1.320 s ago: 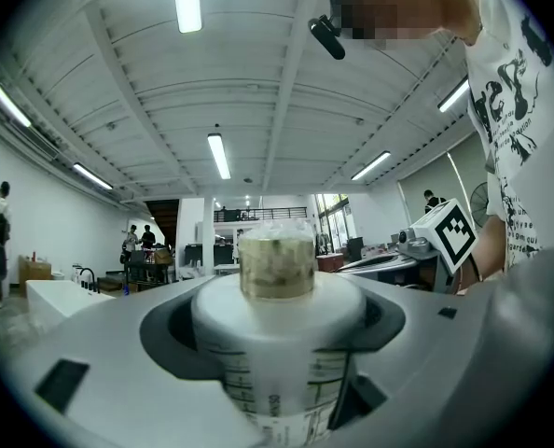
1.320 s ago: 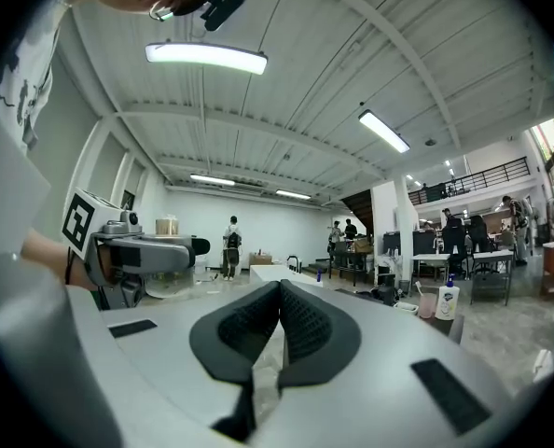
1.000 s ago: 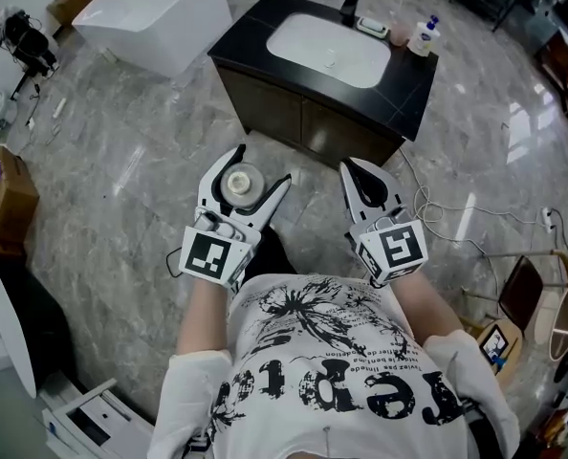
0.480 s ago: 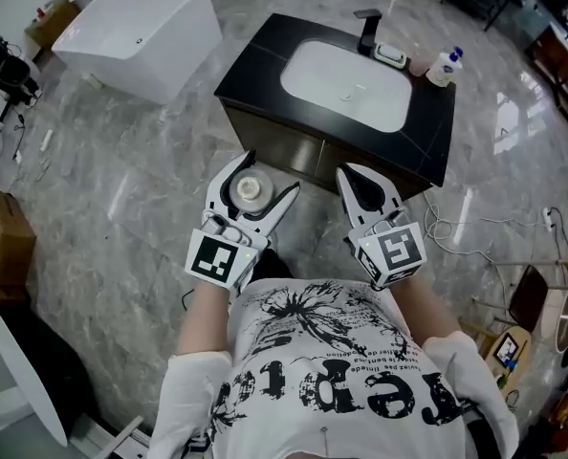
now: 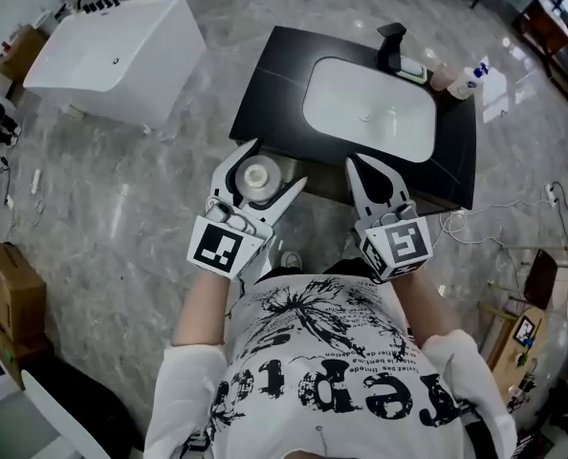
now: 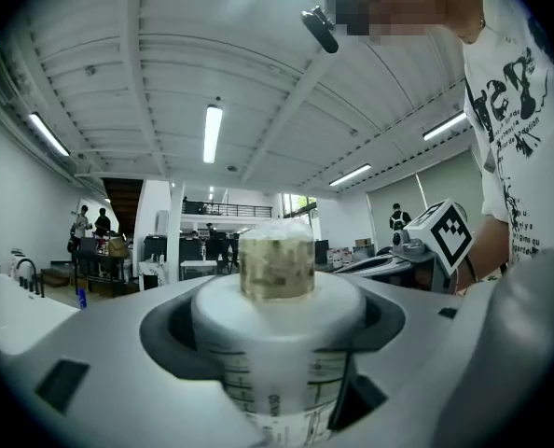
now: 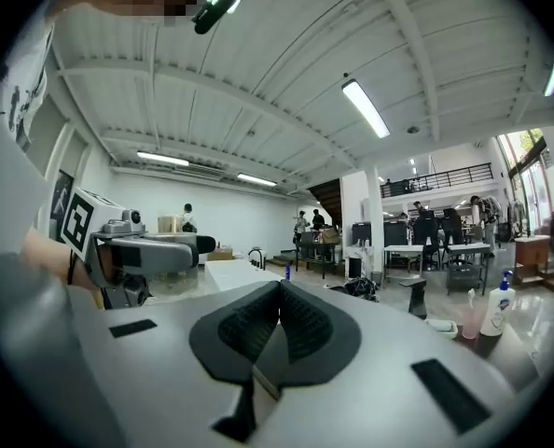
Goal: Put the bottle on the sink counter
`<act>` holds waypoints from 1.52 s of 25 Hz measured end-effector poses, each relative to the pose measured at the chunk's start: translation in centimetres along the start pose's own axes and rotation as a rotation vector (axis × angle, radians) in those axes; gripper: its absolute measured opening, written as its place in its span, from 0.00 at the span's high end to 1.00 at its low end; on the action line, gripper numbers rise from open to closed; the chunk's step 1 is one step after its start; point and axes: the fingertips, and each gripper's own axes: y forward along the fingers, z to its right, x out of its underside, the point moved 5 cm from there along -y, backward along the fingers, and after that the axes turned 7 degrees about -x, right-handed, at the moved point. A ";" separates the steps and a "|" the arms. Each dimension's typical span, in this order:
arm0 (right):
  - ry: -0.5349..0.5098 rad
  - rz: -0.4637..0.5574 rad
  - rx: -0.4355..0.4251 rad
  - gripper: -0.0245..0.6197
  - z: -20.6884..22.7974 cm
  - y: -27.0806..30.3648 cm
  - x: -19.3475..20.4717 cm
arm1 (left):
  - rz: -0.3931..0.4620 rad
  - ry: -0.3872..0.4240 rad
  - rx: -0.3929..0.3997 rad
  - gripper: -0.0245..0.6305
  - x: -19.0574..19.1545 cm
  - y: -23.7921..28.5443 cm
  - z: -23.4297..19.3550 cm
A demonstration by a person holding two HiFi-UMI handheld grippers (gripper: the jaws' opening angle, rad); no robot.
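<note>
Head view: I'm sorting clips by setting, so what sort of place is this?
Probably an open lab or showroom hall, not a home bathroom: a free-standing sink counter and a white bathtub stand apart on marble floor, and the right gripper view shows desks under an industrial ceiling.

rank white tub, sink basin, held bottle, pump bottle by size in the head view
1. white tub
2. sink basin
3. held bottle and pump bottle: these look alike, and the held one is nearer, so unranked.
</note>
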 end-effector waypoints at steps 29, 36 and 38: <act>0.079 -0.155 0.074 0.94 29.3 32.4 8.4 | -0.183 -0.092 0.116 0.43 16.6 37.9 -23.5; 0.069 -0.186 0.086 0.94 35.0 36.5 11.1 | -0.273 -0.116 0.151 0.43 22.4 45.8 -26.4; 0.079 -0.199 0.083 0.94 36.1 37.5 12.4 | -0.304 -0.108 0.161 0.43 24.1 47.6 -27.3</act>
